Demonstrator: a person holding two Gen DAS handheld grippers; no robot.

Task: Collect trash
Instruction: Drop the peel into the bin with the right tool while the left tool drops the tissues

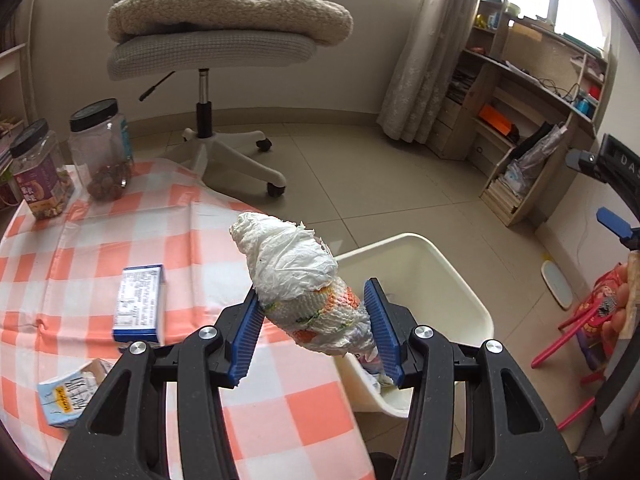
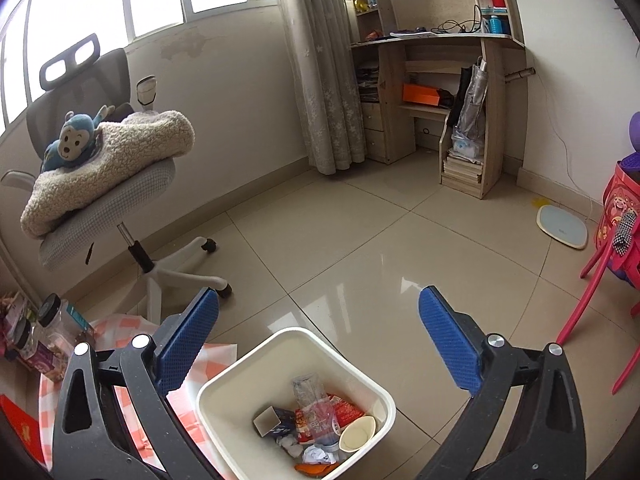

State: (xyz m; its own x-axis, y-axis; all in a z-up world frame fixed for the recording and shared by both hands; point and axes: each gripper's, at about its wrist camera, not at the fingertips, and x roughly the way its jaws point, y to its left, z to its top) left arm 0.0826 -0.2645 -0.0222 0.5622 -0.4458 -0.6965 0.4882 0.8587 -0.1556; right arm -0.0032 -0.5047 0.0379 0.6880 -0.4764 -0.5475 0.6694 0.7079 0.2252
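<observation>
Paper-towel wad (image 1: pixel 308 284), crumpled, pinched at its lower end between left gripper (image 1: pixel 316 340) pads, long axis slanting up-left past the checked table edge (image 1: pixel 280 420) beside the bin (image 1: pixel 460 280); right gripper (image 2: pixel 320 344) spread wide, empty.

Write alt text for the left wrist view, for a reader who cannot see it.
The left gripper holds a crumpled wad of paper towel between its blue pads, over the edge of a table with an orange-checked cloth and beside a white bin on the floor.
</observation>
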